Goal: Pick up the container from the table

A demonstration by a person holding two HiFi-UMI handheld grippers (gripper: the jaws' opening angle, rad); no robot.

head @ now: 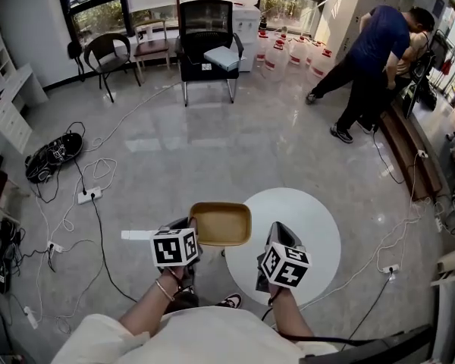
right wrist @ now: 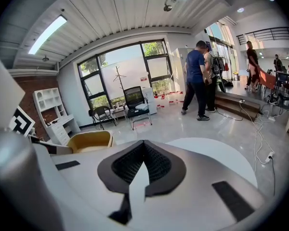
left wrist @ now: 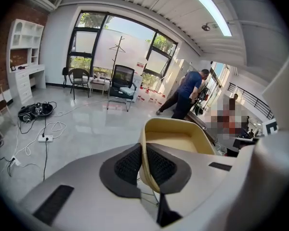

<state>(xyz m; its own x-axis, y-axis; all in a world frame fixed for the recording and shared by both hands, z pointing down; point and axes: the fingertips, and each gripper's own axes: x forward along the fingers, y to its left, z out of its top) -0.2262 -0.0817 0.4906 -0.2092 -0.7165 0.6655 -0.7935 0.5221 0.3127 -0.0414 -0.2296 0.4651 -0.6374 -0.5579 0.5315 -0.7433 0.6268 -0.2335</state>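
The container (head: 221, 224) is a tan, shallow rectangular tub held in the air over the left edge of the round white table (head: 311, 218). My left gripper (head: 192, 232) is shut on its near left rim. In the left gripper view the thin rim (left wrist: 145, 170) runs pinched between the two dark pads, and the tub's hollow (left wrist: 176, 139) shows beyond my left gripper (left wrist: 144, 153). My right gripper (head: 277, 233) hovers over the table just right of the tub, apart from it. Its jaws (right wrist: 143, 146) are shut with nothing between them. The container (right wrist: 89, 141) shows to its left.
Cables and a power strip (head: 89, 196) lie on the glossy floor at left, with a dark bundle (head: 53, 156) beyond. A black chair (head: 206, 36) and water bottles (head: 288, 51) stand at the back. People (head: 371, 59) stand at the far right.
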